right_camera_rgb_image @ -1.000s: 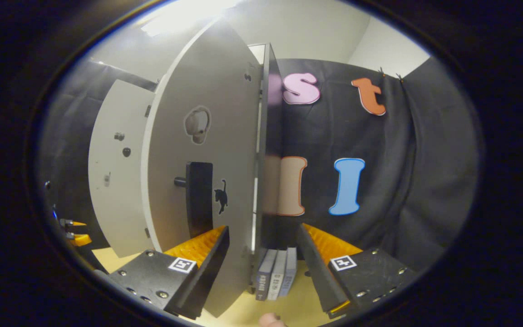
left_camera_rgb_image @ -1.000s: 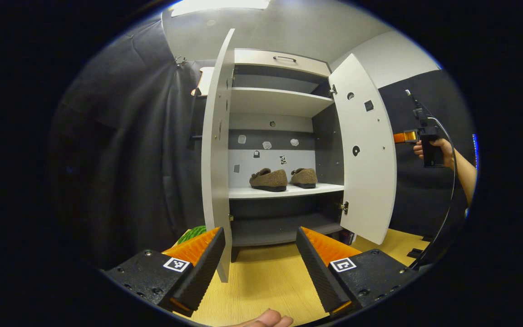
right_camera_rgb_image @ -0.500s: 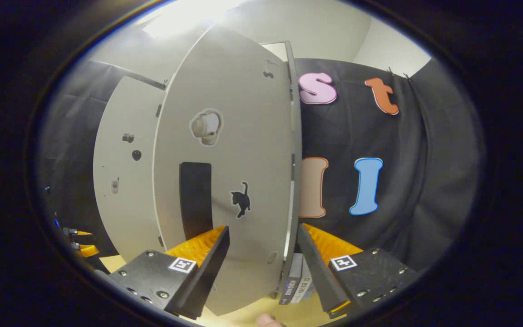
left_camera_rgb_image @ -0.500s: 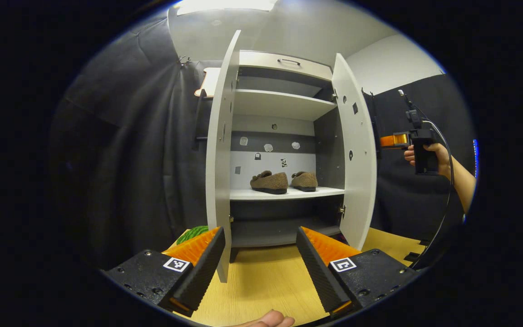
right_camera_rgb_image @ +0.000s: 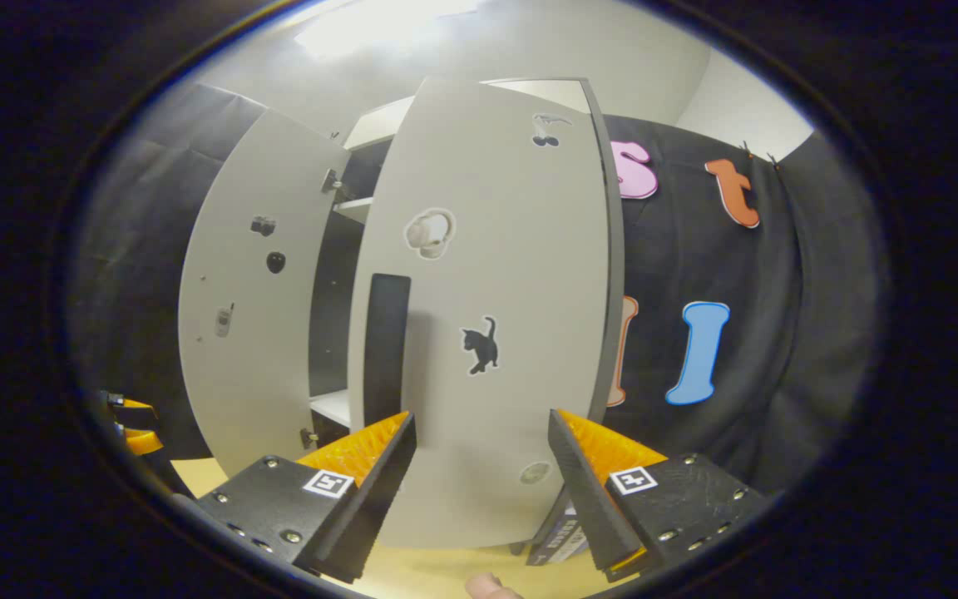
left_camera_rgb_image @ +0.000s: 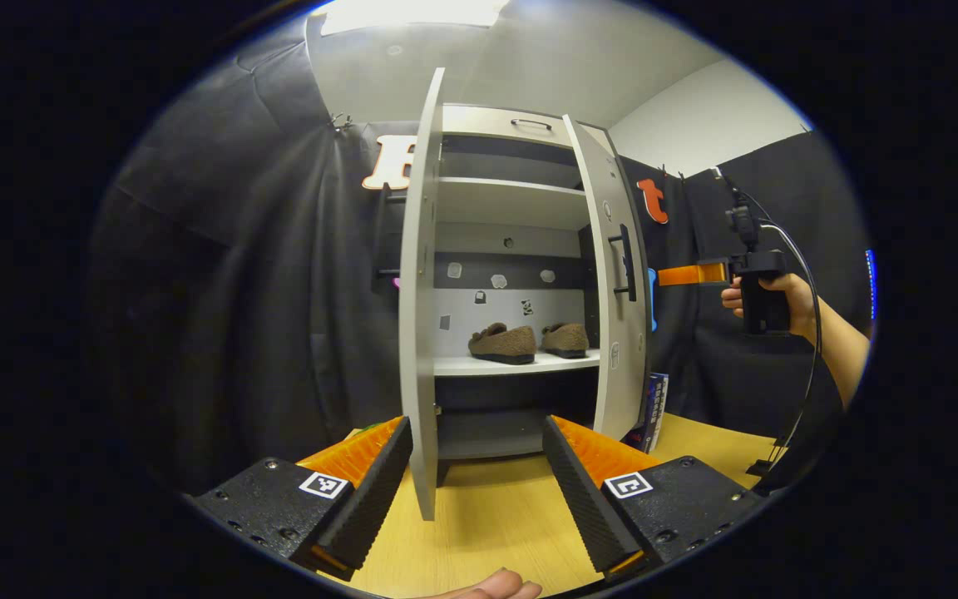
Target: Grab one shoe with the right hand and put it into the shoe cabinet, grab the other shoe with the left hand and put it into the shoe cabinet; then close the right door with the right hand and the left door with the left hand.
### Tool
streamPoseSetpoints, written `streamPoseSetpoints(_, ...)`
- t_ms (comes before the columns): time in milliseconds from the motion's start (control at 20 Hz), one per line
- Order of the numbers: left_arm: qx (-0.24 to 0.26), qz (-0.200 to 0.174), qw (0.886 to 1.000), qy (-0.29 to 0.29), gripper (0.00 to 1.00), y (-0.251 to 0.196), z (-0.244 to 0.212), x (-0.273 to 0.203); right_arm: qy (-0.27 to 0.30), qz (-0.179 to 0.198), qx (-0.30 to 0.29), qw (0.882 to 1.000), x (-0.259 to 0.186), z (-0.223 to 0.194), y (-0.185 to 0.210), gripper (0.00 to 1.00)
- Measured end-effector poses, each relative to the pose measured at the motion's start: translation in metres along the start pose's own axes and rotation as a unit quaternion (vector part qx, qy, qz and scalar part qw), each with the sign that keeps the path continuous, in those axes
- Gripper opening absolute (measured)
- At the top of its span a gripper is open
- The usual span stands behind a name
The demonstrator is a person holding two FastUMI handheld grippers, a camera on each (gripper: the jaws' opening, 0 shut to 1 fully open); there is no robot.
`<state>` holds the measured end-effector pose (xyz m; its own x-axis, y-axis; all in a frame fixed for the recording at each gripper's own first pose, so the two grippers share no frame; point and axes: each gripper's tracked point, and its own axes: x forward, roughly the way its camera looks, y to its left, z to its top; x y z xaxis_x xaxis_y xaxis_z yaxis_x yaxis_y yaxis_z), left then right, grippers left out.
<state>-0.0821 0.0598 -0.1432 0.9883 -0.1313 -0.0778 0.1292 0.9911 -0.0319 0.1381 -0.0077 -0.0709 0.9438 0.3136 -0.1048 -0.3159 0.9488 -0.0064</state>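
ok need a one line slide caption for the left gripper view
Both brown shoes on the cabinet shelf, right door half closed by the right gripper, left door open before the open left gripper.

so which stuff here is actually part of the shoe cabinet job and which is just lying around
Job: two brown shoes on the shelf, right door half shut, left door open, right gripper, left gripper.
Lying about: books beside the cabinet, green object behind the left door.

Far shoe (left_camera_rgb_image: 565, 339): toe end hidden behind near shoe (left_camera_rgb_image: 502, 344); books (right_camera_rgb_image: 566, 539): mostly hidden behind right door (right_camera_rgb_image: 487, 316) and a finger; door stickers (left_camera_rgb_image: 614, 355): too small to identify; cabinet interior (right_camera_rgb_image: 331, 274): a narrow strip between the doors, contents hidden.
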Motion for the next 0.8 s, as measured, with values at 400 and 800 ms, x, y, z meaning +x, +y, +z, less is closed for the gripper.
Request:
streamPoseSetpoints(400,-0.012,0.074,0.997,-0.013,0.96,0.075,0.022,-0.007,-0.006,0.031,0.047,0.998,-0.026,-0.029,0.015,0.96)
streamPoseSetpoints(800,-0.016,0.132,0.991,-0.009,0.93,0.156,0.036,0.019,-0.032,0.043,0.137,0.989,-0.077,-0.032,0.038,0.94)
